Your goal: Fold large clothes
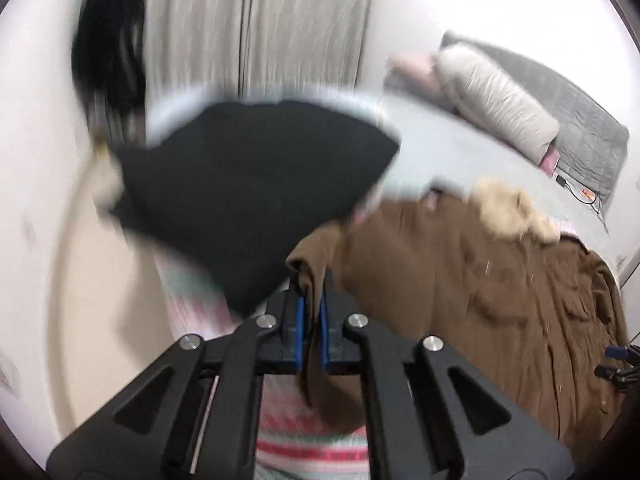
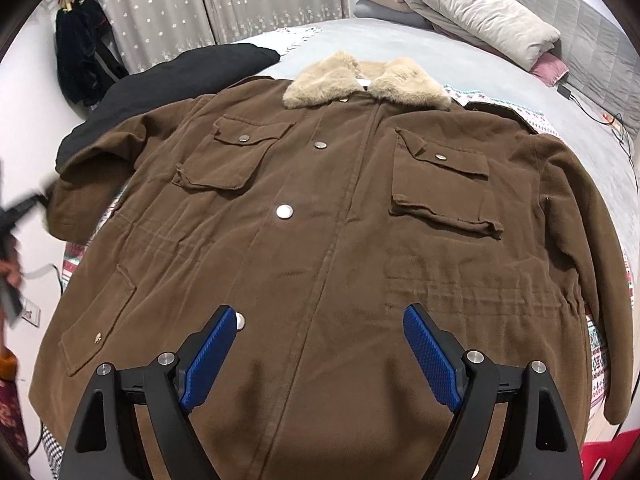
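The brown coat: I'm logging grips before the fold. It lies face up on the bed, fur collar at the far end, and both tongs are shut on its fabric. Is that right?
Not quite. Only the left tongs are shut on the brown coat, as the left wrist view shows. The right wrist view shows the right tongs open above it, gripping nothing. The fur collar and bed are as stated.

The bed (image 2: 400, 46) carries a grey cover and a patterned striped blanket (image 2: 600, 360). A brown coat (image 2: 320, 240) with a fur collar lies flat, front up, on the blanket. A black garment (image 2: 168, 80) lies beside its sleeve. Folded pillows (image 2: 472, 12) rest at the headboard end.
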